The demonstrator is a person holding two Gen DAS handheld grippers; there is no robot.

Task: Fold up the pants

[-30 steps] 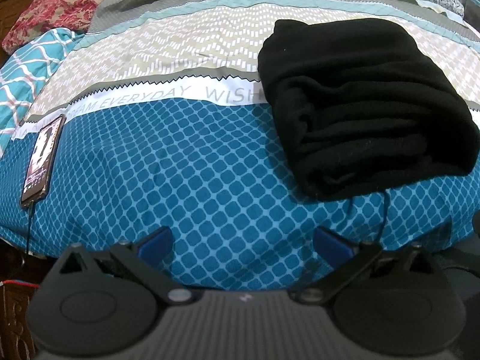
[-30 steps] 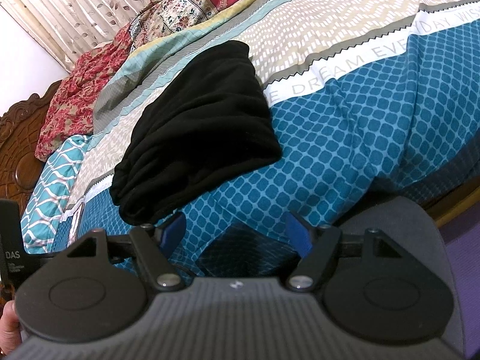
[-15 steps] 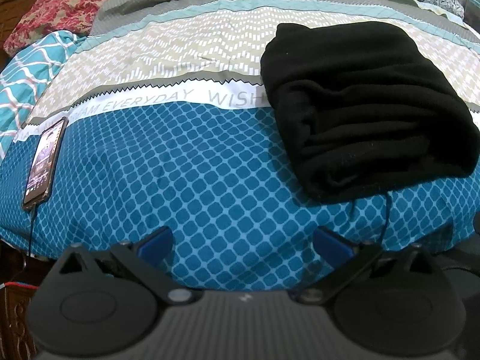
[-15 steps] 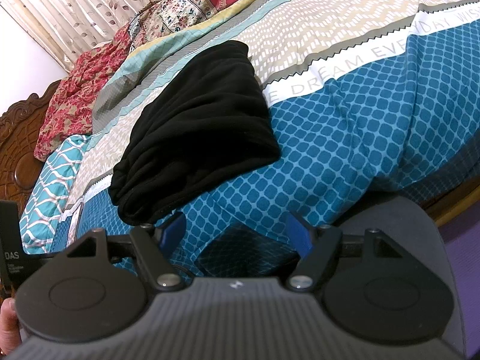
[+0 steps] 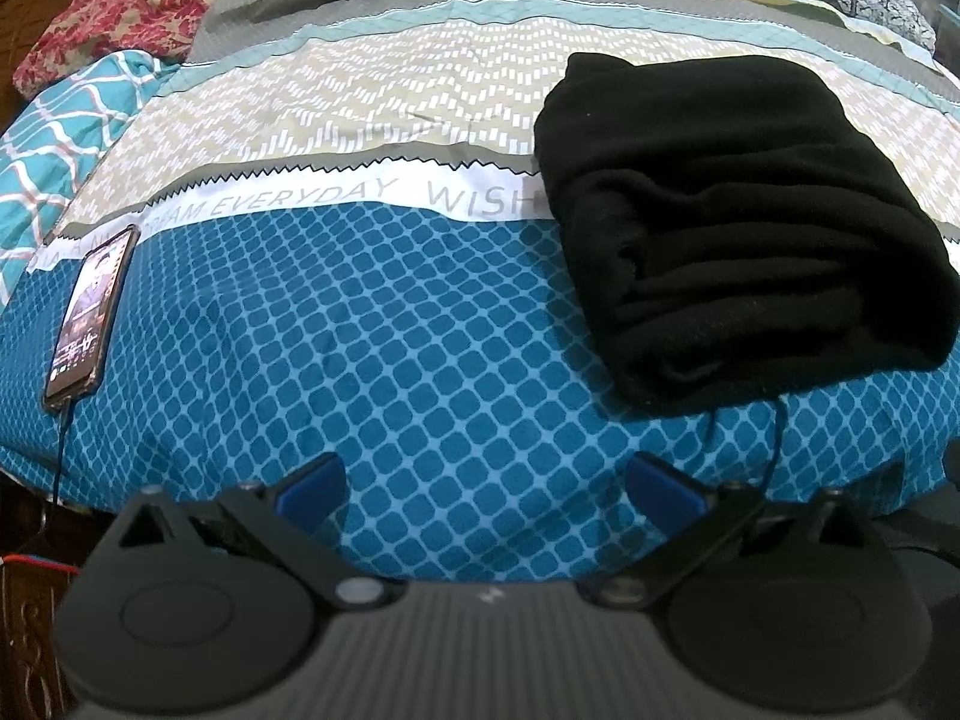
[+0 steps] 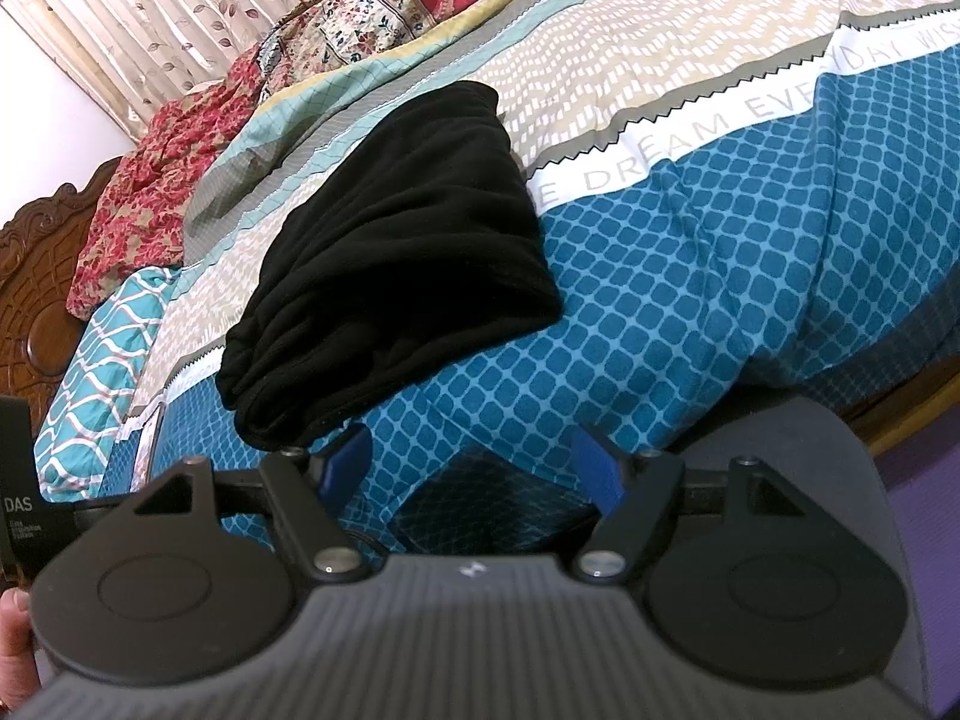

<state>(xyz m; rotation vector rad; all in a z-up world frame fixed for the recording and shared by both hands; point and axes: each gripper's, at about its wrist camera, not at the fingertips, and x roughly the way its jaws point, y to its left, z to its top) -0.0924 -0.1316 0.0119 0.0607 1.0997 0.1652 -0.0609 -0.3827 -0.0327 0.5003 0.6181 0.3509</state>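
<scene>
**Folded black pants on the bed, both grippers held back and empty**

A bed [image 5: 420,360] fills both views, covered by a bedspread [image 6: 750,276] with a blue diamond-patterned band nearest the cameras, a white strip of grey lettering, then beige, grey and pale teal bands farther back. Red floral bedding [image 6: 150,204] is bunched at the far end, next to a carved wooden headboard [image 6: 36,276] and a leaf-print curtain [image 6: 150,18].

The black pants [image 5: 738,228] lie folded into a thick, layered bundle on the bedspread, straddling the white lettered strip and reaching onto the blue band; in the right wrist view the same bundle [image 6: 396,264] sits left of centre, its stacked fold edges facing the camera.

The left gripper [image 5: 486,480] hangs over the near edge of the bed, its jaws spread wide with nothing between them, well short of the pants. The right gripper [image 6: 474,462] is likewise spread apart and empty, its left blue pad just beneath the bundle's near corner in the picture.

A phone [image 5: 90,312] with a lit screen lies on the blue band at the far left, a cable running from its lower end.
</scene>
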